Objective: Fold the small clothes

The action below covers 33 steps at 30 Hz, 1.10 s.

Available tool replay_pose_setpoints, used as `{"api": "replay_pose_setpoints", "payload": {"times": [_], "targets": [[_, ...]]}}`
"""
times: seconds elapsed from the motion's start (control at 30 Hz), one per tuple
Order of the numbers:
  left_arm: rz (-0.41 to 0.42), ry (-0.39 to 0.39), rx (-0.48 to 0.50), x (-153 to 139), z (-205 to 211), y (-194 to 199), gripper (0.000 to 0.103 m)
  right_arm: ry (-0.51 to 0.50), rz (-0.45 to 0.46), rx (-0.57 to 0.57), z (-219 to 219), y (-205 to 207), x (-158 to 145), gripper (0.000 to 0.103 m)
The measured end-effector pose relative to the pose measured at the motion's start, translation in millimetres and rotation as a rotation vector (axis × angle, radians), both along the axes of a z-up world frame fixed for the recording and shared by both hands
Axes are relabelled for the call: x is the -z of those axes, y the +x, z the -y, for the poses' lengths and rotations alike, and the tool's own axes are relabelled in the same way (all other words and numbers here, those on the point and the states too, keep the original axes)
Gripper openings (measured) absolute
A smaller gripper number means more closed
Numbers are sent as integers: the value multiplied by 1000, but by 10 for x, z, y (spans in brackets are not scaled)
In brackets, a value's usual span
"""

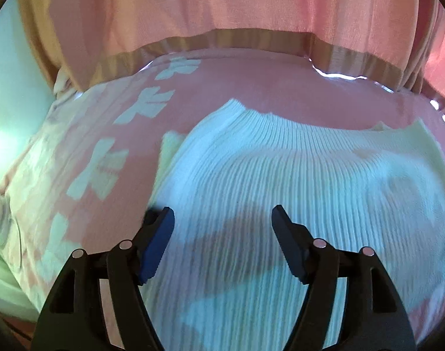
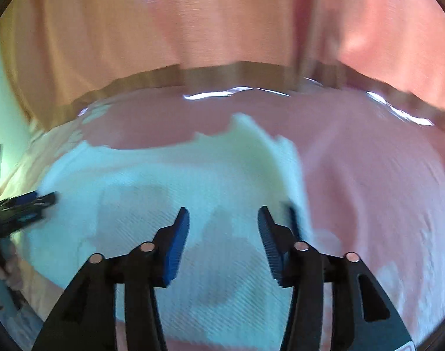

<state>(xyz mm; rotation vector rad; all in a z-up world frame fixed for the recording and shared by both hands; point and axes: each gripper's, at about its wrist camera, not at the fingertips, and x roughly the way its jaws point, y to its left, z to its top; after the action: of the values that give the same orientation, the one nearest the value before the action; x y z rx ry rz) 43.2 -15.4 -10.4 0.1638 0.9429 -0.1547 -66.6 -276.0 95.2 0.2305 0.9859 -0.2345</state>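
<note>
A pale ribbed garment lies spread on a pink bedsheet, and both tools hang over it, tilted downward. From the left wrist view the ribs run in fine lines toward the far edge, and a softer, cream-coloured layer peeks out along its left side. To the left of it, a row of white printed marks runs across the sheet.

The left gripper has its jaws spread apart, with nothing between the blue pads; only its own shadow falls on the ribbed cloth below. The right gripper stands open as well, its pads clear of the fabric, with the garment's right edge just beside its right finger. That edge looks blurred, and I cannot tell whether it is folded over.

In the right wrist view the left gripper shows at the far left over the garment's other side, with part of a hand below it at the frame's edge.

A pink curtain with a tan hem hangs behind the bed.
</note>
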Motion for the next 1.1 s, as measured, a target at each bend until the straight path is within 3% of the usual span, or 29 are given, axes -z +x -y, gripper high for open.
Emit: {"api": "replay_pose_setpoints", "payload": {"times": [0.07,0.17,0.23,0.3,0.33,0.37,0.4,0.43,0.53,0.6,0.67,0.73,0.77,0.83,0.87,1.0,1.07,1.1], "targets": [[0,-49,-19,-63,-155,-164,82,-20,-37,44,91,-213,22,66],[-30,-160,-81,-24,-475,-423,85,40,-89,102,240,-551,170,68],[-115,-210,-105,149,-625,-523,85,139,-112,116,303,-641,296,68],[-158,-234,-112,257,-660,-571,77,182,-122,126,336,-716,399,68],[-161,-229,-104,275,-645,-583,70,209,-128,128,340,-738,440,59],[-153,-209,-82,273,-614,-580,55,234,-127,128,357,-732,481,36],[-148,-205,-67,265,-604,-578,44,252,-111,132,391,-729,474,22],[-148,-215,-56,249,-605,-574,23,263,-97,133,372,-709,455,14],[-157,-248,-45,131,-652,-600,14,273,-11,152,434,-786,139,12],[-135,-231,-39,-80,-708,-766,14,264,39,160,454,-944,-140,12],[-156,-214,-38,-152,-768,-896,14,215,19,153,431,-1033,-249,12],[-189,-171,-49,-20,-792,-935,14,121,-97,154,403,-1032,-90,12],[-221,-154,-50,96,-784,-929,14,131,-175,165,420,-1031,115,13],[-256,-141,-65,257,-779,-949,17,193,-247,182,452,-1028,289,14],[-239,-136,-65,213,-774,-978,20,188,-236,194,455,-1047,261,20],[-123,-158,-54,-270,-753,-997,29,54,-96,188,471,-989,-242,27],[-58,-179,-28,-518,-656,-838,47,62,-43,132,499,-741,-408,49],[-35,-174,-22,-583,-592,-737,50,72,-29,111,515,-639,-422,51]]}}
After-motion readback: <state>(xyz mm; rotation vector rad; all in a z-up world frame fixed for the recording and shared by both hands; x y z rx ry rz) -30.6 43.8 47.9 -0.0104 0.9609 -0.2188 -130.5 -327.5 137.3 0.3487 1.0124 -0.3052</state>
